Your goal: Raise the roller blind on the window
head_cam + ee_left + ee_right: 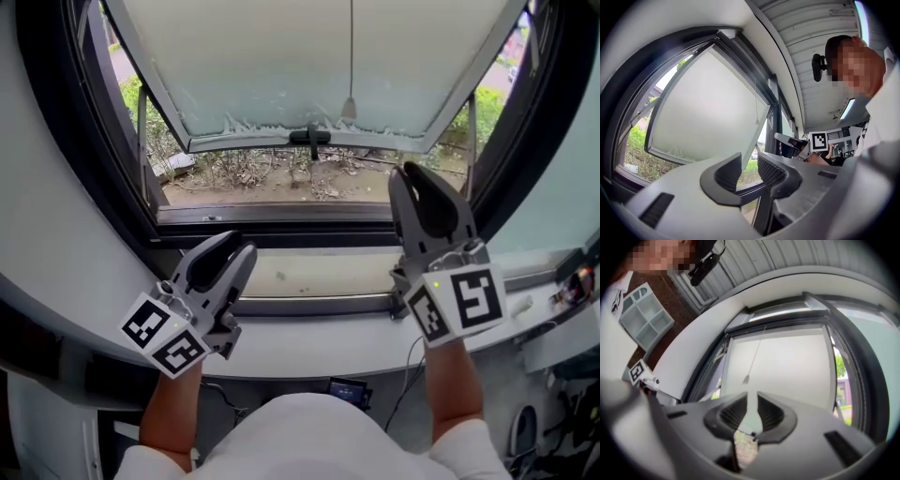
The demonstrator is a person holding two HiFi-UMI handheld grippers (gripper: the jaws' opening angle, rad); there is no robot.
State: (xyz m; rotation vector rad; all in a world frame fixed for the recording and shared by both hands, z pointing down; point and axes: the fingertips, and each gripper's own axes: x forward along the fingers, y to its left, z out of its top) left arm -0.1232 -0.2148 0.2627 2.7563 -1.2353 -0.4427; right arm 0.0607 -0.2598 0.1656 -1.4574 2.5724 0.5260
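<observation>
Window bay: white sill (pixel 309 337), dark window frame (pixel 56 141), garden beyond.
- Roller blind (pixel 281 66): lowered over most of the pane, far from and above both grippers.
- Pull cord (pixel 352 47): hangs vertically at the blind's centre and ends in a small toggle (pixel 349 108).
- Right gripper (pixel 413 174): the nearer one. The toggle lies farther off and slightly left of its tips. Jaws narrowly apart, empty.
- Left gripper (pixel 234 248): low and left, well apart from the cord. Jaws moderately apart, empty.
</observation>
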